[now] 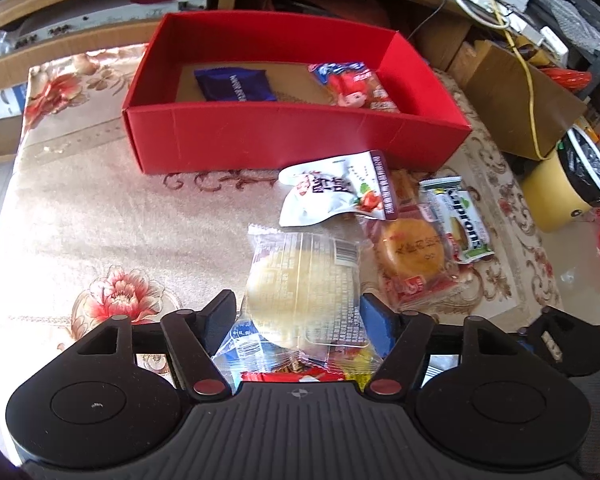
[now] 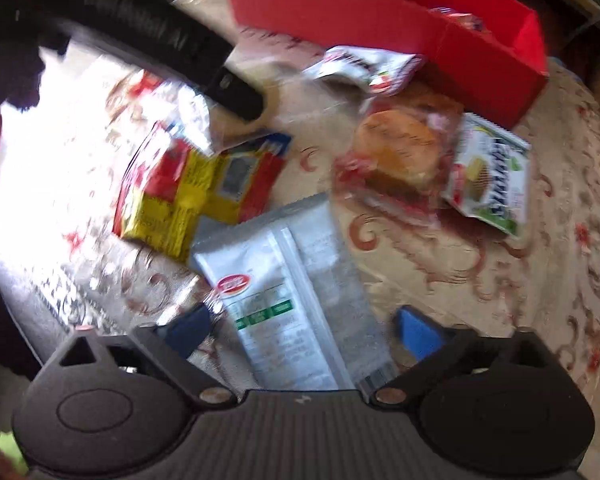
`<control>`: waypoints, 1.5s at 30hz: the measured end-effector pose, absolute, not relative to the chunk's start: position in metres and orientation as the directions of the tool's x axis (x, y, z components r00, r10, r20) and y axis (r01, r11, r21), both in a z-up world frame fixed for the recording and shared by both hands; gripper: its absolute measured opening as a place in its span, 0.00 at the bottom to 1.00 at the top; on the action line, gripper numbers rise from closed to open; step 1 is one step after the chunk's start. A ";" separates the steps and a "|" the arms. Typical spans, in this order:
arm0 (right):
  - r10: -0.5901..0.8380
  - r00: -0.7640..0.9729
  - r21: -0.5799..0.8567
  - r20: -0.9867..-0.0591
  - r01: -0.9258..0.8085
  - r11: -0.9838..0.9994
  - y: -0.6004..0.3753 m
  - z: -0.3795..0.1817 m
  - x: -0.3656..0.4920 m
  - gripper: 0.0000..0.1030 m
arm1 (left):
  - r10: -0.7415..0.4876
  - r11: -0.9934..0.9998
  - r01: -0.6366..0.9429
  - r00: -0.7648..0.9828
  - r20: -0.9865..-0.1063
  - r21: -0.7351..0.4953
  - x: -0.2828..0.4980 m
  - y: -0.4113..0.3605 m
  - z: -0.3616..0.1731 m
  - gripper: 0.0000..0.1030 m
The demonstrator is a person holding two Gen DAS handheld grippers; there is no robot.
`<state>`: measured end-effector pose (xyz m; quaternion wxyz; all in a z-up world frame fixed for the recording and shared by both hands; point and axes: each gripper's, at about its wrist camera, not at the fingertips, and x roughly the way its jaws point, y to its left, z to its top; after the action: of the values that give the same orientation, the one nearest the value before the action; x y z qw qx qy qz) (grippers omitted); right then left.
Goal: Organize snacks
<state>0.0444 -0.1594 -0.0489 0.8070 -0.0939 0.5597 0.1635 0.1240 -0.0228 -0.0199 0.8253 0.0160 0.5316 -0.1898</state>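
Observation:
A red box [image 1: 292, 136] on the flowered cloth holds a dark blue packet [image 1: 236, 85] and a red-and-white packet [image 1: 352, 84]. My left gripper [image 1: 298, 324] stands open astride a pale round pastry in clear wrap [image 1: 300, 280]; the pads do not press on it. Under it lie blue, red and yellow wrappers [image 1: 300, 372]. My right gripper [image 2: 306, 328] is open wide over a silver packet [image 2: 292, 300] that lies flat between the fingers with a gap on each side. The right wrist view is blurred.
In front of the red box [image 2: 380, 12] lie a white pouch [image 1: 332, 192], an orange pastry in red wrap [image 1: 414, 256] and a green-and-white wafer pack [image 1: 460, 216]. Yellow-and-red packets [image 2: 168, 200] lie left of the silver one. A yellow bin [image 1: 568, 184] and cardboard boxes stand beyond the right edge.

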 end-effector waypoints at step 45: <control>0.205 0.562 0.189 -0.801 -0.088 0.978 -0.211 0.023 0.076 0.44 | -0.288 0.954 0.208 0.450 -0.845 -0.214 0.122 -0.030 0.003 0.64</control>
<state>0.0764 -0.2115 0.0233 0.8813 0.0635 0.4607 0.0833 0.1224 -0.0301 0.0029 0.8506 -0.0397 0.5036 -0.1459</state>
